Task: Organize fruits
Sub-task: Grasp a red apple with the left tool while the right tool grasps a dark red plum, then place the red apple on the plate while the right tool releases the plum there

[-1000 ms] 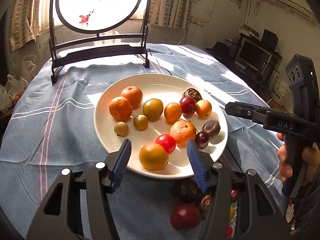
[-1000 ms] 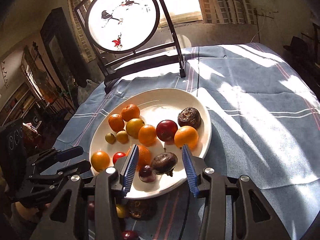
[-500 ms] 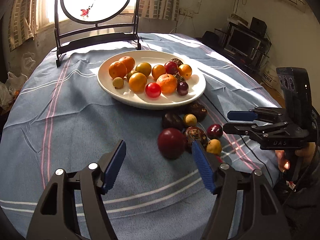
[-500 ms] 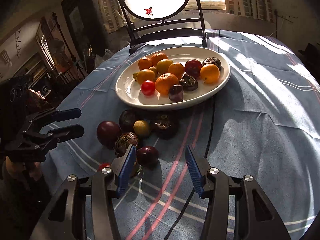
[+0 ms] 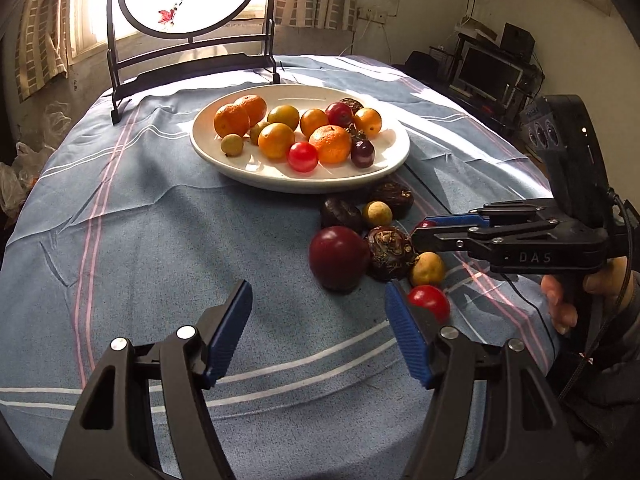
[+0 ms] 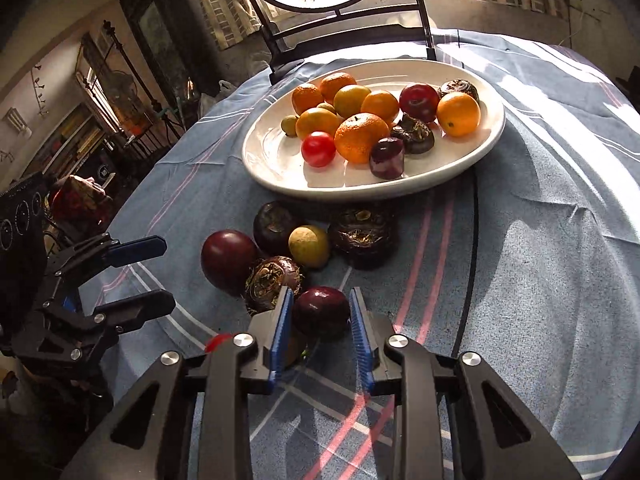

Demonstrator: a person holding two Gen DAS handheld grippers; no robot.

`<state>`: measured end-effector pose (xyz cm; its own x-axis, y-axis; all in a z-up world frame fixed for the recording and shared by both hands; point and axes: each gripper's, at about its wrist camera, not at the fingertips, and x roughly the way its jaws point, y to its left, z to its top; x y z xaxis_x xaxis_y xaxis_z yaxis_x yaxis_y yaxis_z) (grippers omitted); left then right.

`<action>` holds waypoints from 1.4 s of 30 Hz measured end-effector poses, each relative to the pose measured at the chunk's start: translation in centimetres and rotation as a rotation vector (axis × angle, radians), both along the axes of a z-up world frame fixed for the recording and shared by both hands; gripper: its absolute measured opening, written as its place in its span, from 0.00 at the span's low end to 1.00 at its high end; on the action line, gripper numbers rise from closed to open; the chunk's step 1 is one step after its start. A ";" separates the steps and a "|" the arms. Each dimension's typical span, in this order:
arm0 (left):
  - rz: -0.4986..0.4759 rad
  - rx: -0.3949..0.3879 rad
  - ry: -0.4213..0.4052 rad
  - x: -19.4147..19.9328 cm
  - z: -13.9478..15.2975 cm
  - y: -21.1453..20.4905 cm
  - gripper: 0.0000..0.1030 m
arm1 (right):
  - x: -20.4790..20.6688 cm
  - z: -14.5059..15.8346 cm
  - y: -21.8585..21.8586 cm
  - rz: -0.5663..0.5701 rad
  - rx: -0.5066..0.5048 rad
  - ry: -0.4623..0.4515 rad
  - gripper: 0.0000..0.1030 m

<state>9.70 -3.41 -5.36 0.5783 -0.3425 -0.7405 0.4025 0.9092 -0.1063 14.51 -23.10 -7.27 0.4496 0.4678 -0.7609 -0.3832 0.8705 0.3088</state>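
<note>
Right wrist view showed the right gripper, its jaws having just been closing, clamped on a small dark red plum lying on the blue striped tablecloth at the near edge of a cluster of loose fruit, just right of a rough brown water chestnut. Beyond that cluster sat the white plate with oranges, a cherry tomato and darker fruit. Left wrist view showed the left gripper with its jaws spread and nothing between them, above bare cloth near a large dark red plum, a red tomato just right of its right finger.
</note>
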 end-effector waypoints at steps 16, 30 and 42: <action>-0.046 0.123 0.039 3.3 -2.0 -4.0 0.38 | -1.1 1.0 -7.2 -0.120 0.168 -0.111 0.28; -0.004 -0.019 -0.070 0.2 2.2 -0.5 0.37 | -1.3 2.8 -7.9 -0.129 0.192 -0.146 0.28; 0.056 -0.037 -0.008 10.8 3.1 -1.4 0.38 | 8.0 5.6 -3.7 -0.164 0.108 -0.147 0.28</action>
<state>20.50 -4.81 -2.28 0.6029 -0.3366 -0.7233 0.3521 0.9258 -0.1374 22.55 -26.77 -1.62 0.6287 0.4542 -0.6312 -0.2871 0.8899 0.3545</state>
